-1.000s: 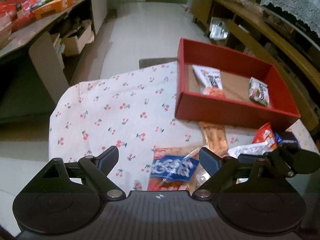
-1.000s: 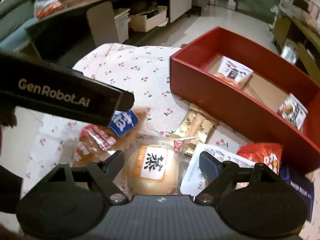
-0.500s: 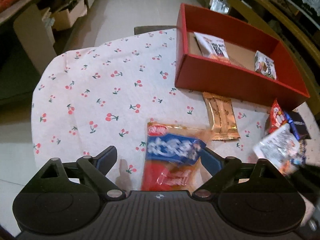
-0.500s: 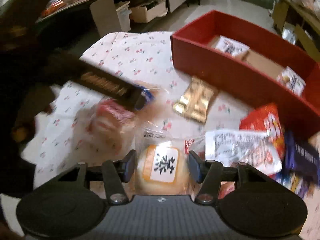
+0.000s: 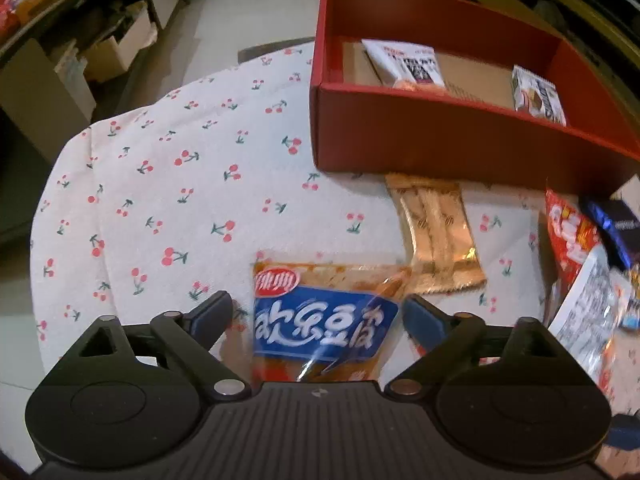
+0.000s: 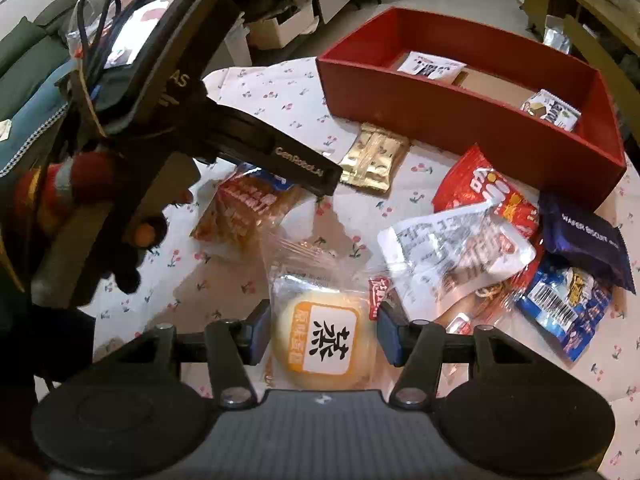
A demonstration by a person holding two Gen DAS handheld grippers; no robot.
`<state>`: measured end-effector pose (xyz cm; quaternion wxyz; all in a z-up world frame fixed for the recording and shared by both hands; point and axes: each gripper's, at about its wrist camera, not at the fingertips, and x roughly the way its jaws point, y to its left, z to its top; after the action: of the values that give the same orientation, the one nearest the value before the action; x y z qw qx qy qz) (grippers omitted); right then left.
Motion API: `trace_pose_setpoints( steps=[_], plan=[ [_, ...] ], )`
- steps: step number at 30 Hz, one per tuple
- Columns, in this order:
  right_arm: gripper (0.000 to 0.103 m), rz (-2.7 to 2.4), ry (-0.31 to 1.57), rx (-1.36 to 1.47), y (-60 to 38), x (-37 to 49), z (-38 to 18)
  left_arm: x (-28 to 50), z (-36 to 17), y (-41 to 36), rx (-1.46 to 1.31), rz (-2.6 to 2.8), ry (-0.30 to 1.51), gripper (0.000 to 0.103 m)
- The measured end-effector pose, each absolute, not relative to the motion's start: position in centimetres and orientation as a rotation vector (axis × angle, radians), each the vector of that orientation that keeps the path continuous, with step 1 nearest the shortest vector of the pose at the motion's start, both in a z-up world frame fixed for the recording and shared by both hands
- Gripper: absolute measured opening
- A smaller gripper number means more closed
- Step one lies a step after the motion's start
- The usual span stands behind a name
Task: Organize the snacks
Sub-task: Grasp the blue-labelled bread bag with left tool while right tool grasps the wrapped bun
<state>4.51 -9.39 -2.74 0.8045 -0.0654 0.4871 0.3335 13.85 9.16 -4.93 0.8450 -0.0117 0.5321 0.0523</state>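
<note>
Holding my right gripper (image 6: 322,334) closed on the round bun (image 6: 325,338) for the red box (image 6: 460,120), I keep my left gripper (image 5: 318,314) wide open around the blue packet (image 5: 324,320).

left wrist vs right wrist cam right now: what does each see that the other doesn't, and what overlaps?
Left wrist only: the left gripper, jaws open around the blue-labelled snack bag.

Right wrist only: the right gripper, jaws close against the round bun pack; the left tool's body; a blue barcode pack.

Both: red box holding two packets, gold packet, red bag, cherry tablecloth.
</note>
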Motion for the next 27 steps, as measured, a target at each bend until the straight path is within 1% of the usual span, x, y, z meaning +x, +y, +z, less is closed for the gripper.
trace_pose_setpoints(
  steps=[1,2,3,9,15,27],
  plan=[
    [0.059,0.714,1.044,-0.137,-9.4,4.6,-2.7,13.9,-4.8,9.0,-0.02,0.111,1.116,0.088],
    [0.059,0.715,1.045,-0.135,-9.4,4.7,-2.7,13.8,-4.7,8.8,-0.015,0.104,1.106,0.081],
    [0.059,0.716,1.046,-0.132,-9.4,4.7,-2.7,13.8,-4.5,8.7,-0.012,0.104,1.103,0.077],
    [0.059,0.712,1.044,-0.122,-9.5,4.8,-2.6,13.5,-4.2,8.8,-0.017,0.124,1.1,0.07],
    [0.059,0.697,1.031,-0.105,-10.0,5.0,-2.2,12.6,-3.2,9.3,-0.046,0.113,1.084,0.067],
    [0.059,0.671,1.0,-0.076,-10.6,5.5,-1.7,11.7,-1.4,9.0,-0.095,0.082,1.029,0.065]
  ],
)
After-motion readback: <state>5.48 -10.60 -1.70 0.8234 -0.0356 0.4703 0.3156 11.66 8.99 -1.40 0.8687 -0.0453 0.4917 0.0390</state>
